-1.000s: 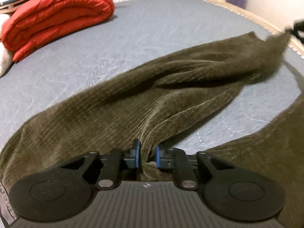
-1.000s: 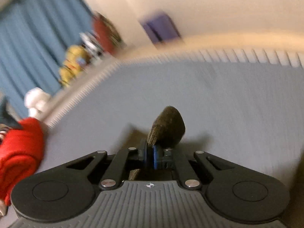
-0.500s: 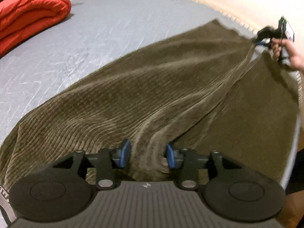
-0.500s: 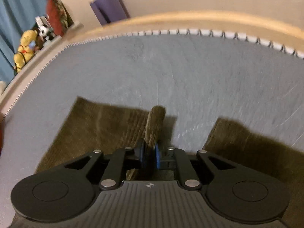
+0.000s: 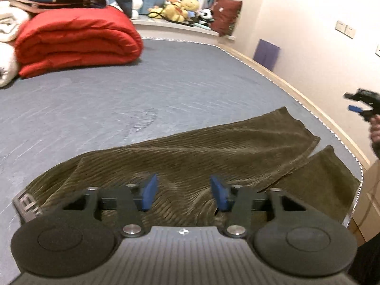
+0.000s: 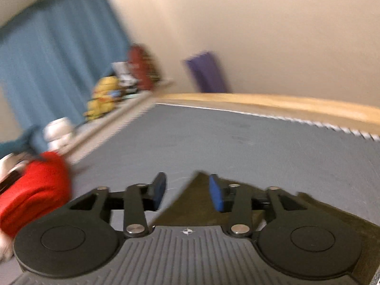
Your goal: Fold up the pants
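My left gripper (image 5: 184,191) hangs above the waist end of the pants (image 5: 190,156), its blue pads apart with nothing pinched between them; the jaws have just been narrowing a little after letting go. The pants lie flat on the grey bed (image 5: 118,87), olive corduroy, one leg folded over the other so the upper leg runs away to the right and its hem ends near the bed's far edge. The lower leg's hem shows just beside it, closer to the corner. A grey waistband label sits at the left end of the cloth.

My right gripper (image 6: 187,191) has just been opening and now stands with its pads apart, clear of the fabric; a corner of the pants (image 6: 190,201) lies on the bed beneath it. In the left view that gripper (image 5: 358,106) floats off the bed at the right edge, held by my hand (image 5: 375,134).

A folded red blanket (image 5: 76,40) rests at the far left of the bed, well apart from the pants. Soft toys (image 5: 180,8) line a ledge behind.
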Demonstrator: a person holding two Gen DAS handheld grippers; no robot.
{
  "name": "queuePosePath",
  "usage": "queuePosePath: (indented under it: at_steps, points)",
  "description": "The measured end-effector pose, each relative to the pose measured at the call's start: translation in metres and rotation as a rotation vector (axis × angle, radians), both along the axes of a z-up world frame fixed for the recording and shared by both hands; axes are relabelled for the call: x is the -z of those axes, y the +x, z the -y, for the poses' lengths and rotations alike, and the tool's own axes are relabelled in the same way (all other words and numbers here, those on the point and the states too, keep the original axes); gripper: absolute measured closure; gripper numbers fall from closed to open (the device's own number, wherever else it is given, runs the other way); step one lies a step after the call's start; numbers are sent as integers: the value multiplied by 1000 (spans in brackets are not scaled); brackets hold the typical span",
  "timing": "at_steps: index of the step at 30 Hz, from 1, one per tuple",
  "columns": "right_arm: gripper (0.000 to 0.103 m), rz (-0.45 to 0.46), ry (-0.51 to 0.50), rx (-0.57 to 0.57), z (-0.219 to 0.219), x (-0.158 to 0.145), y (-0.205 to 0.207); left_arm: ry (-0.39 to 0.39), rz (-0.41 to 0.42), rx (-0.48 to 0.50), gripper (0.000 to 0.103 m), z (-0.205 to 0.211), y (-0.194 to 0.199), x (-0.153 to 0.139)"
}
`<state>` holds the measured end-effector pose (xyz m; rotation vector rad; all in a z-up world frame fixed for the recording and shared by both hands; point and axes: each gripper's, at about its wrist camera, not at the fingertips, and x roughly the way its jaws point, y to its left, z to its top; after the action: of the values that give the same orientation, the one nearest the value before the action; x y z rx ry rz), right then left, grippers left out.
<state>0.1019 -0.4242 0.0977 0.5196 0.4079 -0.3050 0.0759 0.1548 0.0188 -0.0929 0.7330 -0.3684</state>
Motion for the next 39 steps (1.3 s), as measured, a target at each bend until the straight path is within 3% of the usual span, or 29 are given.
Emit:
queuePosePath:
  at_steps: [1, 4, 7, 11, 15, 17, 20, 23, 27, 34, 39]
  points:
    - [46, 18, -22, -62, -18, -9, -11, 9, -1, -15, 70, -2, -3, 0]
    - [43, 22, -65, -241, -71, -24, -32, 3, -26, -85, 78, -17, -8, 3]
    - [43, 7, -65, -441, -128, -20, -51, 6, -64, -176, 78, -43, -7, 5]
    - [43, -34, -76, -626, -188, 0, -59, 31, -99, -308, 78, -78, -1, 17]
    - [43, -85, -212, -751, -233, 11, -72, 53, -157, -434, 77, -124, 8, 38]
    - [43, -115, -261, -788, -246, 18, -71, 42, -196, -475, 77, -145, 11, 52]
    - [41, -146, -255, -824, -251, 17, -77, 35, -240, -506, 77, -165, 17, 71]
    - [37, -153, -250, -837, -253, 15, -74, 97, -306, -509, 79, -168, 22, 95]
    - [36, -172, -234, -837, -255, 17, -64, 136, -310, -547, 78, -159, 26, 78]
    - [33, -175, -242, -854, -253, 24, -68, 127, -190, -533, 73, -126, 21, 34]
    - [32, -180, -245, -847, -254, 24, -70, 134, -162, -509, 73, -114, 22, 31]
